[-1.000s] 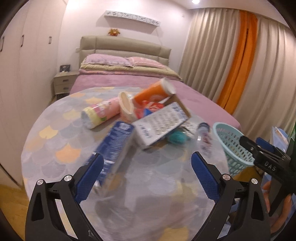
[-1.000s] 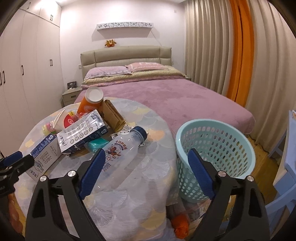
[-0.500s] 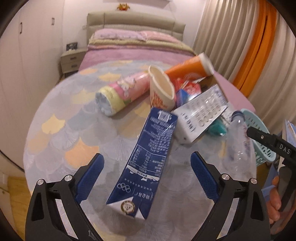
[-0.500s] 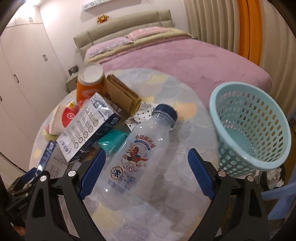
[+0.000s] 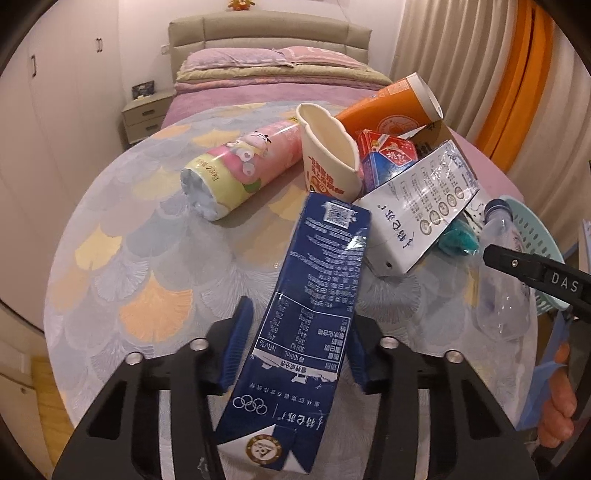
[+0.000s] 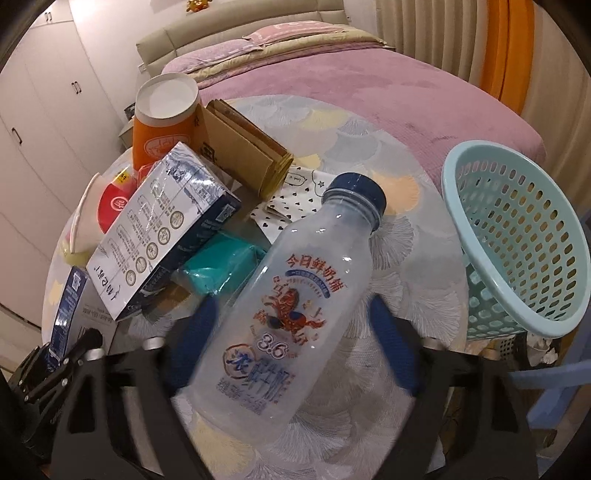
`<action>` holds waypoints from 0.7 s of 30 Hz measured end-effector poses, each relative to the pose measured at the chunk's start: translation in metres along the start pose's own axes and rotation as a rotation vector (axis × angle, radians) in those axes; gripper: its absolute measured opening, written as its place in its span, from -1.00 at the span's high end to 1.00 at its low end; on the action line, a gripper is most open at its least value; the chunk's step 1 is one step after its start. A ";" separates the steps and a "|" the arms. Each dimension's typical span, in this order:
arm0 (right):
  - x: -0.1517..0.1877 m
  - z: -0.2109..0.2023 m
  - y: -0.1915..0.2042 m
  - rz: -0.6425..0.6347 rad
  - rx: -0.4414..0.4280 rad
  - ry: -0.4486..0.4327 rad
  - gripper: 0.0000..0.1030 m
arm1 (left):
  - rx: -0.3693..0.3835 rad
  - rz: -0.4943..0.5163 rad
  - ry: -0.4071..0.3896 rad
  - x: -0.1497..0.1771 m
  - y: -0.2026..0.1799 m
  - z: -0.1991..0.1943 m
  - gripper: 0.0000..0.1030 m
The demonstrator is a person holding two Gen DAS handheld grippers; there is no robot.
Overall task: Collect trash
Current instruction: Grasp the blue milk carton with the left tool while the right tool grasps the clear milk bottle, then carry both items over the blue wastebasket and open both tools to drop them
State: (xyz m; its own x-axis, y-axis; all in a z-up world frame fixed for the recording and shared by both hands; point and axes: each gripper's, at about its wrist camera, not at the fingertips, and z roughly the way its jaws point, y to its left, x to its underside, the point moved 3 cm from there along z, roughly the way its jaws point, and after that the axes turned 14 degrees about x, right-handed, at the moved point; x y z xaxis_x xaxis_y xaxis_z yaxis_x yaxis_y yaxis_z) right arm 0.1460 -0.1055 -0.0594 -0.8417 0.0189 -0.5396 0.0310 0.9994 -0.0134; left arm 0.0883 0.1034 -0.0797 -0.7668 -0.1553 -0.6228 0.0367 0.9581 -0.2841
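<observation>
Two milk cartons (image 5: 314, 295) (image 5: 417, 210), one bottle (image 6: 280, 306) — one basket (image 6: 517, 236).

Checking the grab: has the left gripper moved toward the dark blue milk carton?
Yes. The left gripper came forward, its jaws closing onto the dark blue milk carton on the round table.

1. This is a home bedroom: a made bed with a mauve cover (image 6: 388, 85), stacked pillows and a padded beige headboard (image 5: 266, 27) fills the back.
2. A small beige two-drawer nightstand (image 5: 146, 116) stands beside the bed.
3. Tall white built-in wardrobe doors (image 6: 40, 110) line one wall.
4. Floor-length beige and orange curtains (image 5: 491, 70) hang opposite.
5. A small ornament, possibly a soft toy, sits above the headboard (image 5: 242, 3).
</observation>
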 end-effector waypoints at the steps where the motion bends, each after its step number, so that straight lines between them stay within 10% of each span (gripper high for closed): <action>1: 0.001 -0.001 -0.002 -0.001 0.000 -0.002 -0.34 | 0.007 -0.007 -0.006 0.001 0.000 -0.002 0.34; 21: 0.010 -0.045 -0.040 -0.002 -0.113 -0.094 -0.09 | 0.124 0.038 -0.185 -0.012 -0.051 -0.059 0.38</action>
State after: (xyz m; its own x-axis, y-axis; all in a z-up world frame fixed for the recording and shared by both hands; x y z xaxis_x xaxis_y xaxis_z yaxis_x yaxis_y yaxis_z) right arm 0.1122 -0.1443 -0.0258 -0.7871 0.0191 -0.6165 -0.0364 0.9963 0.0773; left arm 0.0579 0.0707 -0.0152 -0.6334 -0.1723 -0.7544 0.1501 0.9290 -0.3382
